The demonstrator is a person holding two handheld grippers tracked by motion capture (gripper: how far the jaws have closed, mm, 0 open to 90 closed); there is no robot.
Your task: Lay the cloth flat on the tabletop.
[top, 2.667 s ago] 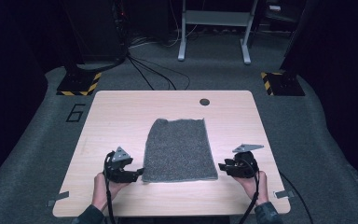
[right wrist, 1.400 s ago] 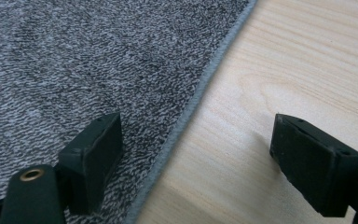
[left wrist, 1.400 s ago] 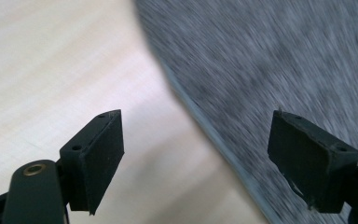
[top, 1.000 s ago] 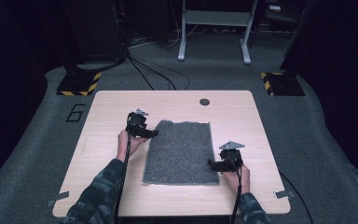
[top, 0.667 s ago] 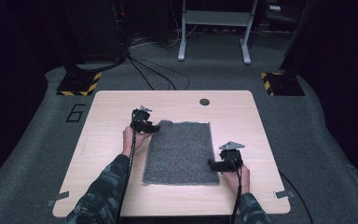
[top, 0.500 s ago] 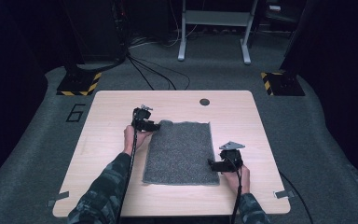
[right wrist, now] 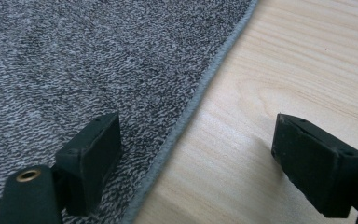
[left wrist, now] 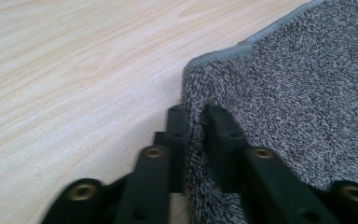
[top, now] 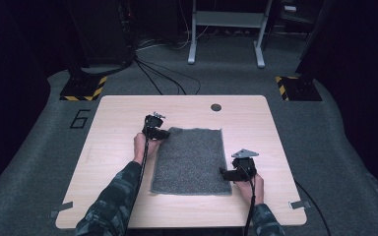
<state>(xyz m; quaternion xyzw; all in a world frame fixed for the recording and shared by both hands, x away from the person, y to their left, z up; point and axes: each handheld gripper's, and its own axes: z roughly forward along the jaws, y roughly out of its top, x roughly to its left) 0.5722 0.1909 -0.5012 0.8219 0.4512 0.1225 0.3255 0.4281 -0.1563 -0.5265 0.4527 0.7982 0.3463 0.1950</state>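
Grey terry made up the towel (top: 191,160), which lay flat on the pale wooden table (top: 113,147), its long sides running away from the person and its stitched hem neat all round. The left gripper (top: 158,132) had reached the far left corner, and its jaws had just been closing there; in the left gripper view (left wrist: 196,140) they stood clenched on a pinch of the cloth, the corner bunched up between the black pads with the hem curling just beyond. The right gripper (top: 226,173) sat at the towel's right edge toward the near end, and the right gripper view (right wrist: 193,135) showed its jaws spread wide, one pad (right wrist: 91,149) resting over the grey pile and the other over bare wood, the hem running between them and nothing gripped. Judged from this, the work looked to be a fold, and it was barely under way: one corner was secured, the second grasp was lined up but not yet made, and the towel itself lay at full spread with no crease or doubled layer anywhere. What seemed left was nearly everything, namely closing the right jaws on the edge, lifting both held points, carrying one half across the other and smoothing the result. A small dark round fitting (top: 216,106) sat well apart near the table's far edge.
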